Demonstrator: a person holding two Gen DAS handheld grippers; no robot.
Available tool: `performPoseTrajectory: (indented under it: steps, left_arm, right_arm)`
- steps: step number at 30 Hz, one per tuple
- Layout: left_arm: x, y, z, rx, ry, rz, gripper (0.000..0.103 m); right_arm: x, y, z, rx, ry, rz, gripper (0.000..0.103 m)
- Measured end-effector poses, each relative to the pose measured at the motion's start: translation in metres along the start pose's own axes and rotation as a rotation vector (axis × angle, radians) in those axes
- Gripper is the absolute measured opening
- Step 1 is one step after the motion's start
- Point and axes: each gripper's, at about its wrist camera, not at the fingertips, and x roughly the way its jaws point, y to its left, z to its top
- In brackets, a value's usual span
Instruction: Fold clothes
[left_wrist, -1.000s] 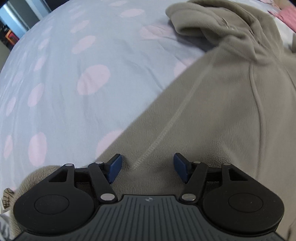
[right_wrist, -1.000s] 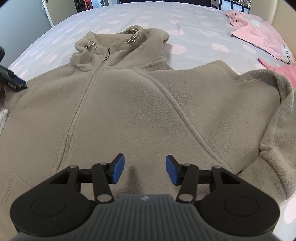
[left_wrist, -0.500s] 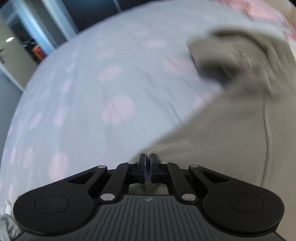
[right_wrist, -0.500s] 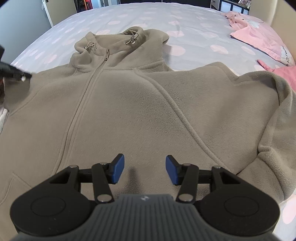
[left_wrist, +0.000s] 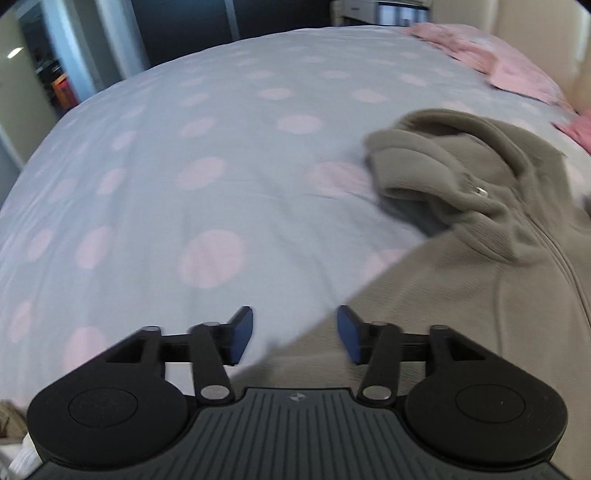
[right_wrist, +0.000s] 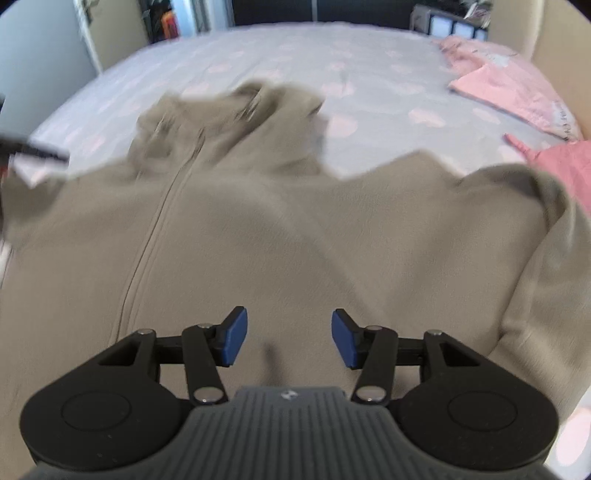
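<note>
Clamped shut half a second ago, the left gripper (left_wrist: 294, 334) now gapes wide and empty over the edge of the grey fleece hoodie (right_wrist: 280, 236), spread zipper-up on the dotted bedsheet (left_wrist: 207, 155), while the right gripper (right_wrist: 289, 341) hovers equally wide, holding nothing, above its front.

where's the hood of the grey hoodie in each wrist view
Left wrist view: the hood lies upper right, beyond the open left gripper, on the dotted bedsheet.
Right wrist view: the hood sits upper centre-left, blurred, far past the open right gripper.
Shared landmark: the hoodie's front zipper line running down from the hood.
</note>
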Motion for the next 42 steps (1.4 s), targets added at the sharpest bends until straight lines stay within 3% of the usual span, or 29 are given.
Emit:
performPoseTrajectory:
  steps: [5, 10, 13, 15, 18, 20, 24, 28, 34, 42]
  left_arm:
    - [0.014, -0.025, 0.006, 0.048, -0.004, -0.045, 0.054]
    - [0.042, -0.049, 0.013, 0.072, 0.034, -0.066, 0.056]
    - [0.059, -0.063, 0.008, 0.093, 0.094, -0.054, 0.048]
    - [0.064, -0.067, 0.006, 0.065, 0.089, -0.036, 0.045]
    - [0.066, -0.072, 0.006, 0.057, 0.077, -0.007, 0.044]
    - [0.064, -0.074, 0.005, 0.054, 0.067, 0.005, 0.044]
    - [0.042, -0.073, 0.001, 0.027, -0.024, 0.009, 0.043]
    - [0.009, -0.077, -0.009, -0.006, -0.076, -0.004, 0.043]
    - [-0.044, -0.092, -0.036, 0.013, -0.042, -0.017, 0.045]
    - [-0.116, -0.095, -0.085, -0.038, 0.009, -0.038, 0.047]
  right_arm:
    - [0.01, -0.039, 0.045, 0.067, -0.109, -0.053, 0.06]
    - [0.034, -0.049, 0.107, 0.021, -0.145, -0.077, 0.06]
    - [0.042, -0.071, 0.126, 0.029, -0.126, -0.197, 0.06]
    - [0.043, -0.094, 0.131, 0.054, -0.103, -0.281, 0.06]
    - [0.025, -0.13, 0.113, 0.126, -0.072, -0.345, 0.062]
    - [0.006, -0.144, 0.093, 0.145, -0.071, -0.376, 0.069]
    - [-0.035, -0.15, 0.047, 0.185, -0.072, -0.407, 0.071]
    - [-0.065, -0.135, 0.002, 0.232, -0.083, -0.414, 0.074]
    - [-0.087, -0.109, -0.048, 0.358, -0.078, -0.385, 0.077]
    - [-0.051, -0.066, -0.07, 0.432, -0.075, -0.401, 0.08]
